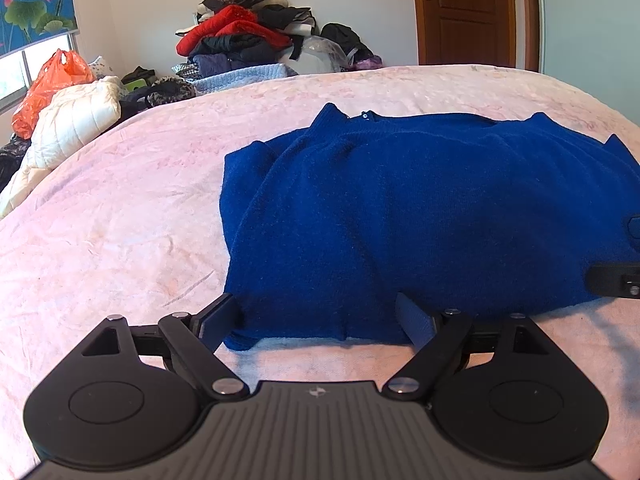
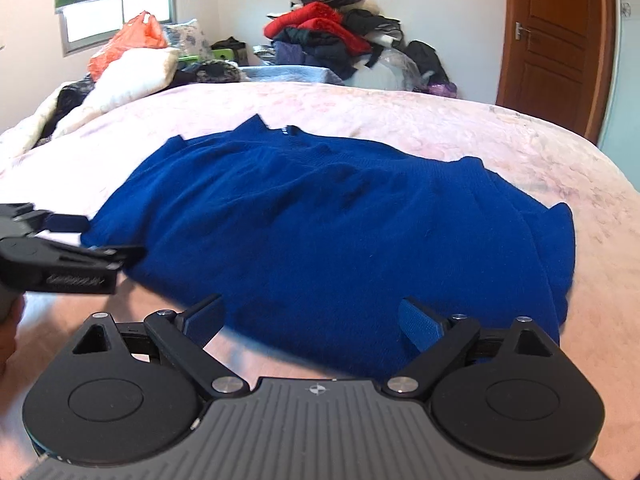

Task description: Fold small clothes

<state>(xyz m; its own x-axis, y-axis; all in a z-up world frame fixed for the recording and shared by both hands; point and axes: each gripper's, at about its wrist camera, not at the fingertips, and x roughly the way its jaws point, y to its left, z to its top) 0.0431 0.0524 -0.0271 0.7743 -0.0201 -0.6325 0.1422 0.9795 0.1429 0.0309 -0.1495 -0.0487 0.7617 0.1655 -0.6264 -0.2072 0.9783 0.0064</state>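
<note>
Left gripper (image 1: pixel 318 316) jaws wide apart over the near hem of the blue sweater (image 1: pixel 420 216), nothing pinched. Right gripper (image 2: pixel 316 320) also spread wide at the same hem, not gripping. Sweater lies flat on the pink bedspread (image 1: pixel 120 220), neckline away. Clothes pile (image 1: pixel 244 40) beyond the bed's far edge.

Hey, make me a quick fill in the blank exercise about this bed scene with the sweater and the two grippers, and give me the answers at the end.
1. The sweater lying on the pink bedspread is ____ in colour.
2. The jaws of both the left gripper and the right gripper stand ____.
3. The plastic bag near the window is ____.
4. The door at the far right is made of ____.

Missing words: blue; open; orange; wood
</note>
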